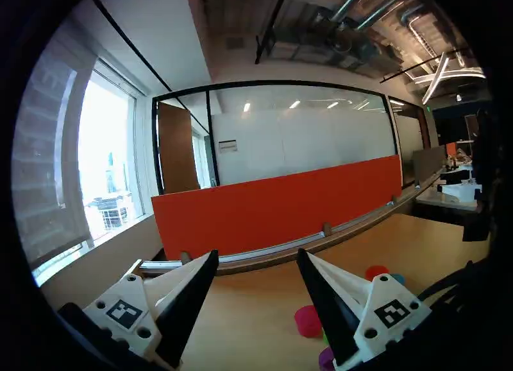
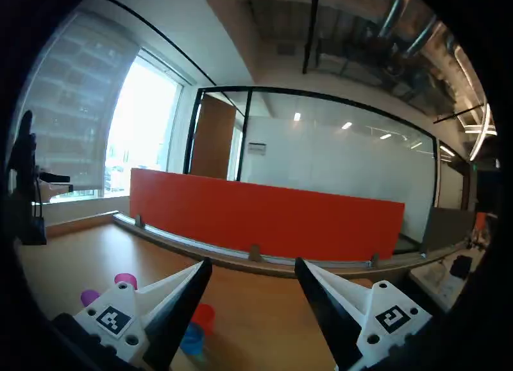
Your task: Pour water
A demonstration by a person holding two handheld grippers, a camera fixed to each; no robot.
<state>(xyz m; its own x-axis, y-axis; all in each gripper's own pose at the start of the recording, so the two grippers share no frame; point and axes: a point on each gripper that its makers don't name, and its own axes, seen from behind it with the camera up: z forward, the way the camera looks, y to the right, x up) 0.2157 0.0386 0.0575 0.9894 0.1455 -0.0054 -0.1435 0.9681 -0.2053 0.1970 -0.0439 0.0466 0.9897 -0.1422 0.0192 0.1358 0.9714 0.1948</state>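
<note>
Cups (image 2: 204, 316) — four — dot the table (image 2: 276, 319); left hand-held gripper (image 1: 257, 251) and right hand-held gripper (image 2: 253, 260) both gape apart.

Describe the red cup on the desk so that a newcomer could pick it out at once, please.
Start at the long orange divider along the back of the wooden desk. In front of it stands a cluster of small cups; the red cup sits beside a blue cup. It is the only red one; the rest are a pink cup and a purple cup.
</note>
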